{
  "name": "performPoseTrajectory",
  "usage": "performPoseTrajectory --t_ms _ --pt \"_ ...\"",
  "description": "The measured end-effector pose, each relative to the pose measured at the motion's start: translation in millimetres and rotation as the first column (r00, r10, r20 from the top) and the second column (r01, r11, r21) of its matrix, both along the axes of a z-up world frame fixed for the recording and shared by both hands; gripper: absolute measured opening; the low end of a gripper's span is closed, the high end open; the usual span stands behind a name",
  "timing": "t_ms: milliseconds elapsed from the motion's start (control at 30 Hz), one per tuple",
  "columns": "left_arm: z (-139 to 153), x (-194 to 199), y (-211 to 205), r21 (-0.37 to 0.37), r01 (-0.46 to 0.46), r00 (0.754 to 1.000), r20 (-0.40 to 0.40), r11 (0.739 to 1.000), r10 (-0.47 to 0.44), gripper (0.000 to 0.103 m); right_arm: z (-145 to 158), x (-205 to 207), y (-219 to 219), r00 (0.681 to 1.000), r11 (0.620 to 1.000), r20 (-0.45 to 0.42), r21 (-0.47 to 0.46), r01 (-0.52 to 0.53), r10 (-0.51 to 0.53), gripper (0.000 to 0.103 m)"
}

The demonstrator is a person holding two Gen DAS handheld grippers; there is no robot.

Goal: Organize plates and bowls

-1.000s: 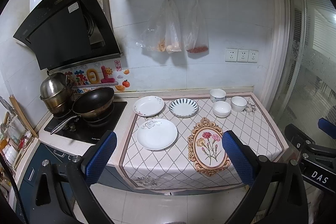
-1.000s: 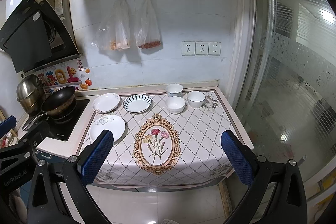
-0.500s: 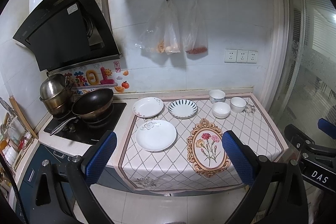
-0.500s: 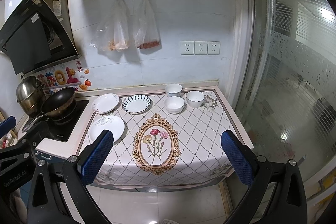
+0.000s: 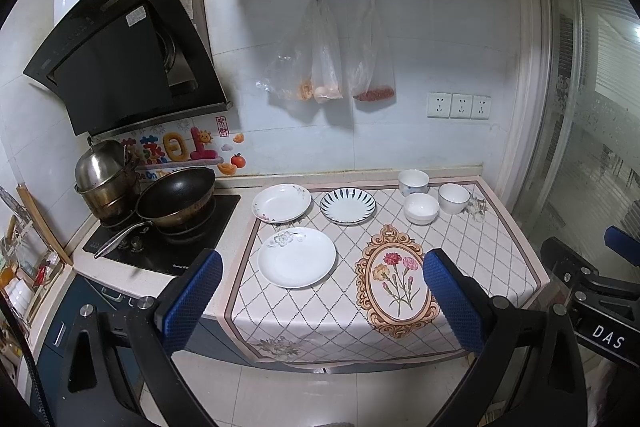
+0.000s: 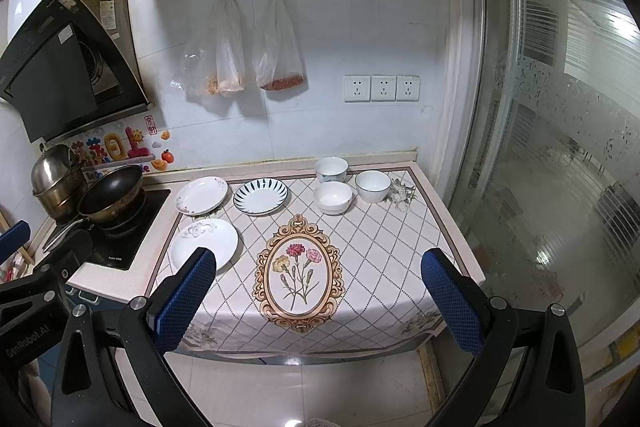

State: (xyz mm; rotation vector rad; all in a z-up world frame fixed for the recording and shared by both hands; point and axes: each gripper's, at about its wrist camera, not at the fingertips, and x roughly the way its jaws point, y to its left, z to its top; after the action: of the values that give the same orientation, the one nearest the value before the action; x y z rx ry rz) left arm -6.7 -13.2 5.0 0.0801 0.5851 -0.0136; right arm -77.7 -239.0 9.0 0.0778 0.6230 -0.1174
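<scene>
I'm holding both grippers back off the front edge of the counter [image 5: 240, 187], out over the tiled floor. My left gripper [image 5: 322, 297] is spread wide with nothing between its blue textured pads, and my right gripper [image 6: 318, 297] is spread just as wide and also carrying nothing.

I'm looking at a tablecloth [image 6: 372, 247] with a diamond grid and an oval flower medallion, draping over the counter's front edge. The whole front half of the cloth, around the medallion, is giving me open room to come in.

Three plates are sitting toward the cloth's left edge: a plain white plate [image 5: 297, 257] with a raised flower nearest the front, a floral-rimmed plate [image 5: 281, 203] behind it at the left back corner, and a blue-striped plate [image 5: 347, 205] just beside that one. All are round, shallow and glossy.

Three bowls are clustering at the right back corner: a blue-patterned bowl [image 5: 413, 182] nearest the wall, a plain white bowl [image 5: 421, 208] in front of it, and a dark-rimmed bowl [image 5: 453, 198] to their right, close together.

Left of the cloth, a black wok [image 5: 176, 195] and a steel pot [image 5: 104, 183] are crowding the cooktop [image 5: 192, 243].

I'm reading "DAS" on the right rig in the left view and "GenRobot.AI" on the left rig in the right view.
</scene>
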Motion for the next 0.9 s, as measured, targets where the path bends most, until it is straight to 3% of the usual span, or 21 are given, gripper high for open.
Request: performPoseTrajectory --t_ms 333,433,533,700,900 --pt "-5.7 11.3 14.0 -0.002 0.009 1.0 0.016 1.0 -0.009 0.103 -7.1 5.9 1.2 1.0 1.0 0.011 0.023 0.021 -0.021 0.103" --pt "-13.6 22.9 33.3 0.005 -0.028 0.999 0.036 1.0 0.028 0.103 -15.0 14.9 5.5 0.999 0.998 0.037 0.058 -0.007 0.005 0.103" --pt "-27.2 45.0 61.3 0.02 -0.078 0.997 0.027 0.997 0.078 0.103 -30.1 35.2 15.3 1.0 0.993 -0.013 0.114 -0.02 0.021 0.103" --pt "-68.0 97.6 115.9 0.021 -0.159 0.985 -0.067 0.987 0.16 0.103 -74.3 84.4 36.7 0.99 0.961 -0.108 0.269 -0.057 0.089 0.103" --pt "-141.5 176.9 168.2 -0.028 -0.231 0.939 -0.268 0.973 0.215 0.103 -148.4 168.2 57.6 0.957 0.919 -0.234 0.387 -0.07 0.171 0.103"
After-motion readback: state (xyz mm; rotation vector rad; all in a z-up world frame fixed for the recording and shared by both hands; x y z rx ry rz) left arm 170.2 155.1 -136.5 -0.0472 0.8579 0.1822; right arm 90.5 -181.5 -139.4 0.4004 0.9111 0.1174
